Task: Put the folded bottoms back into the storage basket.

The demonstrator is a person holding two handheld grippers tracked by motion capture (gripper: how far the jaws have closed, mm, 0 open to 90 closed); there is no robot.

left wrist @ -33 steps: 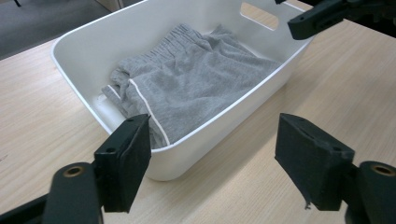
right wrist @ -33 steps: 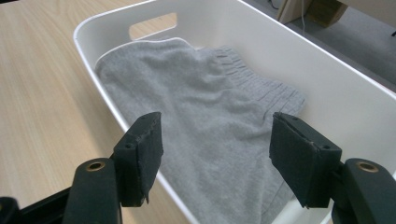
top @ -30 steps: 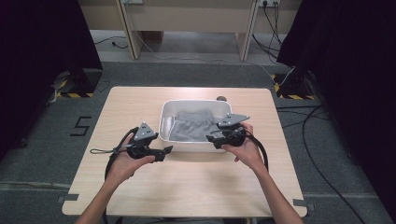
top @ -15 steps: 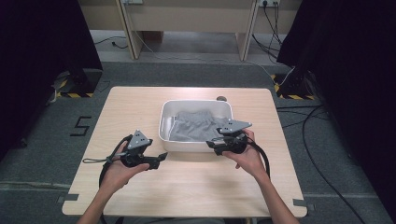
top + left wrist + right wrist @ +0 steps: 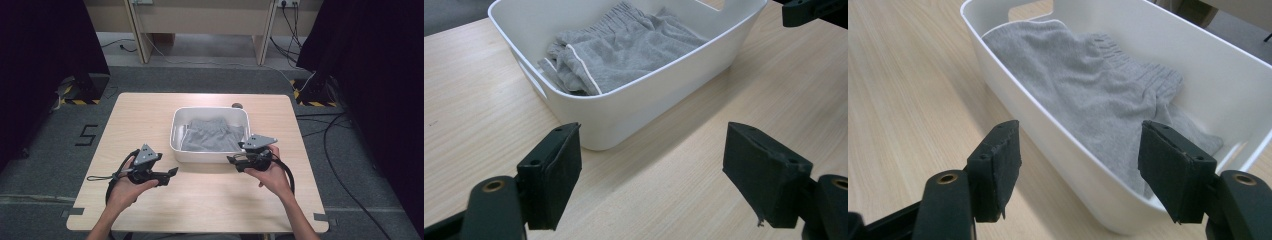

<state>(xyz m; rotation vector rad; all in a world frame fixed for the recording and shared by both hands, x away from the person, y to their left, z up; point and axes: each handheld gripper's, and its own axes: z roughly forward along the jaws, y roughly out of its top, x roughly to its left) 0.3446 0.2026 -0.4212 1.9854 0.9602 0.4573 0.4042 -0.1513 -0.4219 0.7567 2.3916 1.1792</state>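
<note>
Spreading across the middle of the high view, the bench (image 5: 200,200) is carrying a white bin (image 5: 209,150), and the bin is holding the grey shorts (image 5: 212,135), lying crumpled and loose inside it. Both hands are now sitting lower in the frame than a second ago, pulled back from the bin toward the bottom edge. The left gripper (image 5: 172,172) is hovering at lower left, well clear of the bin's near wall; a second ago it was just beside that wall. The right gripper (image 5: 232,160) is hanging at the bin's near right corner, where earlier it was reaching over the rim above the cloth. Each gripper's jaws are standing wide with nothing between them: in the left gripper view they are framing bare bench before the bin (image 5: 634,100), and in the right gripper view they are straddling the bin's rim (image 5: 1048,120) without touching it. Judging from this, the shorts (image 5: 1098,90) are looking dropped off in the bin, and the hands are backing away, so the putting-in is probably finished.
</note>
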